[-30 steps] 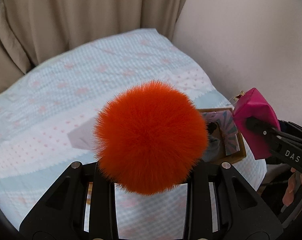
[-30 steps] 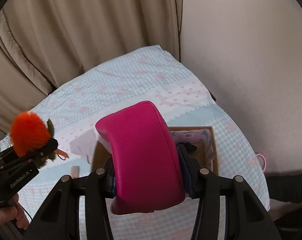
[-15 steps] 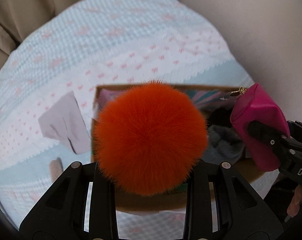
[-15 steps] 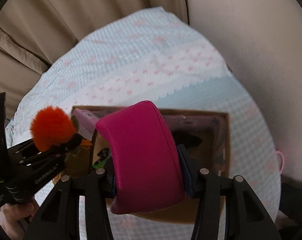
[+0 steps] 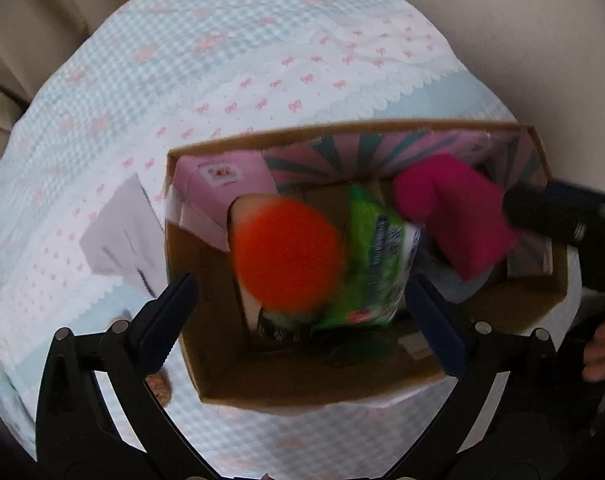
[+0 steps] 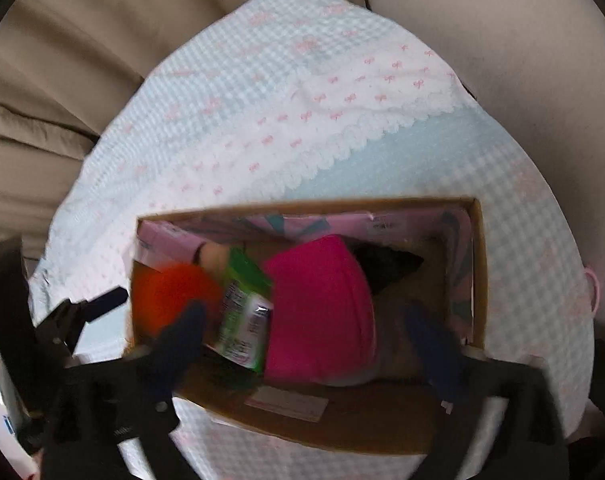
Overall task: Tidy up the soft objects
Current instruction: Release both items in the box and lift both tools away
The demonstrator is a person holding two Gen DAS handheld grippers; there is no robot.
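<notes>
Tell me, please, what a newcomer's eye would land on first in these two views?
The bright orange pompom stands out first, blurred inside the left part of the cardboard box, between the wide-apart jaws of the left gripper. Next comes the hot pink pouch toward the right of the box, with a green packet between the two. The box sits on a pale blue checked blanket with pink bows.

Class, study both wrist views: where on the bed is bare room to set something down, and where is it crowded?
Free: the bedspread beyond the cardboard box, toward the curtain. Crowded: inside the box, with the orange pompom, green packet and pink pouch.
</notes>
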